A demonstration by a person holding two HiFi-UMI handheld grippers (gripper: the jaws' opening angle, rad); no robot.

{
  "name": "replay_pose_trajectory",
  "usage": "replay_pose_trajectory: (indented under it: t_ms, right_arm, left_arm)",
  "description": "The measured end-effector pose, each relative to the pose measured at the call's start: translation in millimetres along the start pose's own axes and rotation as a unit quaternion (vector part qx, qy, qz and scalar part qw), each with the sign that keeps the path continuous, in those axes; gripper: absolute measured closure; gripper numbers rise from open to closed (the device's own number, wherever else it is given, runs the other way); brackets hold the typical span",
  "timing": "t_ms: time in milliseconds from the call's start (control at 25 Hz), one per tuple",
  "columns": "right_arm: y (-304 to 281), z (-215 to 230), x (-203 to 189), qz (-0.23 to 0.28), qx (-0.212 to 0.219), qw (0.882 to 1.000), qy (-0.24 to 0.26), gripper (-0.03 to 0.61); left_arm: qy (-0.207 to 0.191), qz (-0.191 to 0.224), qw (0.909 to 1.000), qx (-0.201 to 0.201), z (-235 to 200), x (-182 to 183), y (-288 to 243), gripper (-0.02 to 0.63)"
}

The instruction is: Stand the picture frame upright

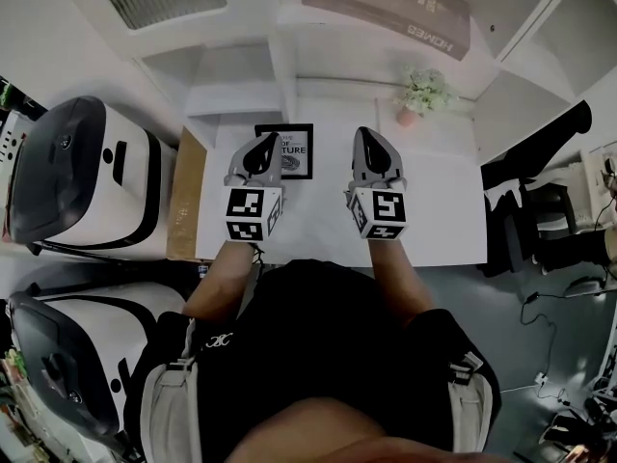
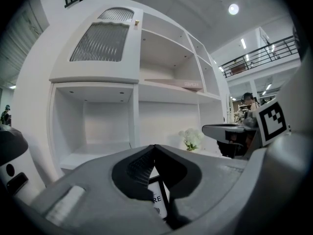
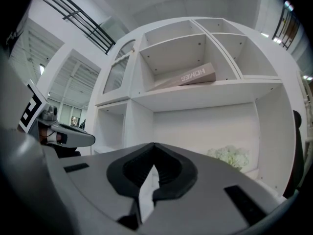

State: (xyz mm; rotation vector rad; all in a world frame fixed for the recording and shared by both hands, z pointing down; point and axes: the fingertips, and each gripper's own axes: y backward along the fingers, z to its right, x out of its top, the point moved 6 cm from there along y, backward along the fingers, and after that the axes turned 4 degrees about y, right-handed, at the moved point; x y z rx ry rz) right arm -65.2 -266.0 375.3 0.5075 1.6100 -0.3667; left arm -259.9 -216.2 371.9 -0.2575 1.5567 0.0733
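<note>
White shelving [image 1: 289, 70] backs a white table [image 1: 439, 215], on which the black picture frame [image 1: 292, 152] sits near the back edge, just ahead of the left tongs [image 1: 262, 146]. A pot of white flowers [image 1: 422, 93] stands well to its right. Left tongs and right tongs [image 1: 371, 143] hover side by side over the table, each clenched tip to tip on nothing; whether the frame stands or lies flat cannot be told.

A picture frame [image 1: 286, 150] is set on a table [image 1: 453, 220], toward its back left, with a potted plant [image 1: 422, 93] at the back right (close to the shelving). A shelf unit [image 1: 280, 66] is placed behind the table, a box [image 1: 390, 8] laid on an upper shelf. Two machines [image 1: 87, 172] are ranged left of the table.
</note>
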Motion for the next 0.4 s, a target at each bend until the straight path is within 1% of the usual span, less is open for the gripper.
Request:
replay_pose_trajectory:
  t_ms: [400]
  right_arm:
    - [-2.4, -6.0, -3.6, -0.002, 0.010, 1.000, -0.005, 0.577]
  left_arm:
    - [0.005, 0.000, 1.0000, -0.001, -1.2, -1.8, -0.2, 0.597]
